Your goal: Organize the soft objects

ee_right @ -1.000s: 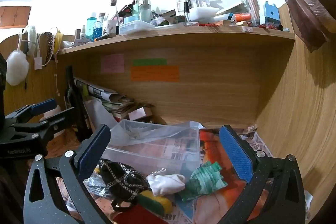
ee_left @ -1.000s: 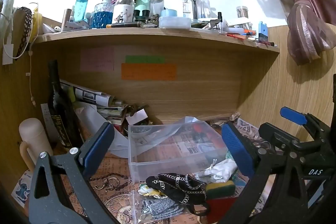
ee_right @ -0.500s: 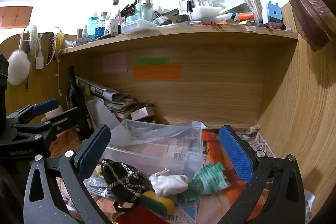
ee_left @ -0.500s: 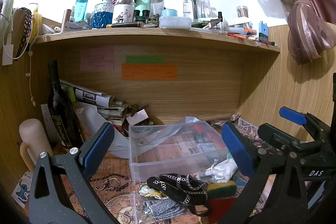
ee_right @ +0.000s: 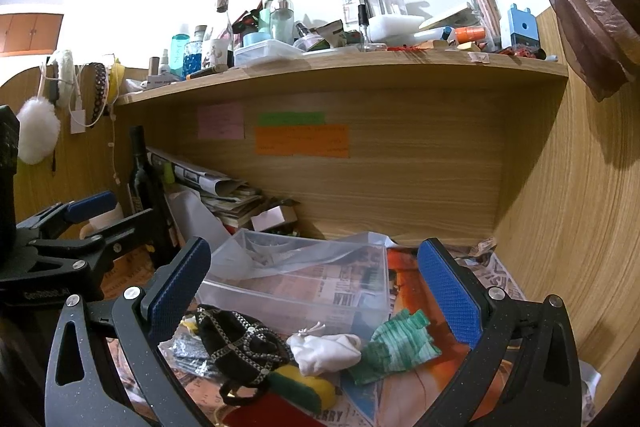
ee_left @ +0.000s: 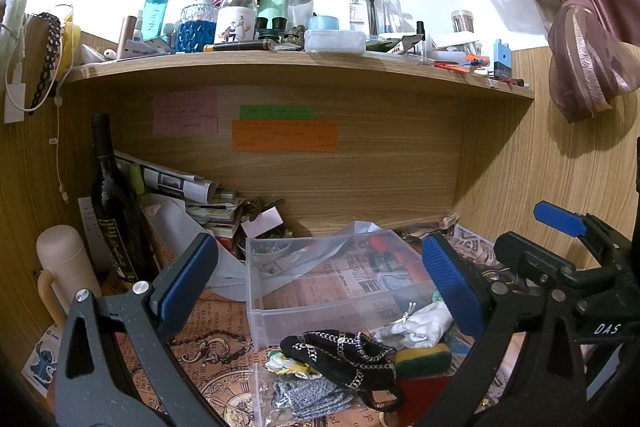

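A clear plastic box [ee_left: 332, 283] stands on the desk, also in the right wrist view [ee_right: 304, 283]. In front of it lie a black chain-trimmed pouch [ee_left: 340, 355] [ee_right: 240, 343], a white cloth pouch [ee_left: 420, 323] [ee_right: 326, 347], a green cloth [ee_right: 396, 347], a yellow-green sponge [ee_left: 420, 355] [ee_right: 304, 385] and a grey knit piece in a clear bag [ee_left: 308, 395]. My left gripper [ee_left: 320, 279] is open and empty above them. My right gripper [ee_right: 316, 287] is open and empty, hovering over the same pile.
A dark wine bottle [ee_left: 116, 211], a beige flask [ee_left: 64, 267] and stacked papers [ee_left: 192, 195] crowd the left back. A cluttered wooden shelf [ee_left: 300, 67] overhangs the desk. A wood wall [ee_right: 568, 227] closes the right side. A red object [ee_left: 420, 391] lies by the sponge.
The right gripper has drifted slightly, shifting its view a little; the left gripper and the objects have not visibly moved.
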`<state>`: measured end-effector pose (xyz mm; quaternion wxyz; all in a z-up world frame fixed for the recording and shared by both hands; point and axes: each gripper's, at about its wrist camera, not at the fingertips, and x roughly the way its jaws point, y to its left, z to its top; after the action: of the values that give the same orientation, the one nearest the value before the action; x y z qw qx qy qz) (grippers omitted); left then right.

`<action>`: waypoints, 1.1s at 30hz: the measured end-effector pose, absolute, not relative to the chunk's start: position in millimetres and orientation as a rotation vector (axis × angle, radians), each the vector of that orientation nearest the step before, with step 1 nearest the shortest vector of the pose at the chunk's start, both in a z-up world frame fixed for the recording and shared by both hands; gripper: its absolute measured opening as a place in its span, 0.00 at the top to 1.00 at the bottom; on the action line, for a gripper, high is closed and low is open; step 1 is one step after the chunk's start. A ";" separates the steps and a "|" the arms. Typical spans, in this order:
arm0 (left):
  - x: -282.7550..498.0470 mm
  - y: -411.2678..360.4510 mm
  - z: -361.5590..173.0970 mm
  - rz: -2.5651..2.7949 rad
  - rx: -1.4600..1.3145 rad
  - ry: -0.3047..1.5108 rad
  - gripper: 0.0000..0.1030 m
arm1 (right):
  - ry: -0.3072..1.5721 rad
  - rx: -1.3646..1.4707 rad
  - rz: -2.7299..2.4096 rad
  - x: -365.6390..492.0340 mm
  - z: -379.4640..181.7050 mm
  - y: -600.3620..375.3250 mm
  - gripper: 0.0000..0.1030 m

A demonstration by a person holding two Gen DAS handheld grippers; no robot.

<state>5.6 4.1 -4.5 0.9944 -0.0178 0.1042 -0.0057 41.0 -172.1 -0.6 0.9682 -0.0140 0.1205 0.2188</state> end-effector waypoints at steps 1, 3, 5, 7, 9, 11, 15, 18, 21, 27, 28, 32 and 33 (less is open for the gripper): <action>5.2 4.1 -4.2 -0.011 -0.036 0.208 0.00 | 0.243 -0.027 0.443 40.9 -0.5 -172.0 0.00; 5.1 4.0 -4.1 -0.011 -0.037 0.209 0.00 | 0.241 -0.027 0.443 40.2 0.3 -170.7 0.00; 5.0 3.9 -4.0 -0.011 -0.037 0.209 0.00 | 0.238 -0.027 0.443 38.3 2.3 -169.5 0.00; 5.2 3.9 -4.2 -0.010 -0.035 0.208 0.00 | 0.238 -0.026 0.443 37.7 2.8 -168.7 0.00; 5.6 4.1 -4.3 -0.011 -0.035 0.209 0.00 | 0.238 -0.025 0.443 37.8 2.9 -168.7 0.00; 5.4 4.2 -4.2 -0.010 -0.036 0.209 0.00 | 0.239 -0.022 0.444 37.6 3.1 -169.3 0.00; 5.1 4.0 -3.9 -0.011 -0.036 0.209 0.00 | 0.241 -0.016 0.445 37.3 4.0 -167.7 0.00; 5.1 4.0 -3.9 -0.011 -0.035 0.209 0.00 | 0.239 -0.014 0.446 36.9 2.9 -169.3 0.00; 5.2 4.0 -3.9 -0.011 -0.036 0.209 0.00 | 0.239 -0.012 0.447 37.0 2.6 -170.1 0.00; 5.1 3.9 -3.9 -0.011 -0.035 0.208 0.00 | 0.239 -0.012 0.448 36.9 2.6 -170.5 0.00; 5.1 3.8 -3.9 -0.011 -0.035 0.208 0.00 | 0.238 -0.012 0.448 36.8 2.7 -170.3 0.00; 5.0 3.7 -3.8 -0.011 -0.035 0.208 0.00 | 0.239 -0.011 0.448 36.9 2.1 -171.1 0.00; 5.5 4.0 -4.3 -0.011 -0.035 0.209 0.00 | 0.240 -0.011 0.448 36.9 2.3 -170.6 0.00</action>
<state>5.5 4.0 -4.3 0.9944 -0.0175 0.1041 -0.0055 36.9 -170.6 2.3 0.9678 -0.0053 0.1186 0.2218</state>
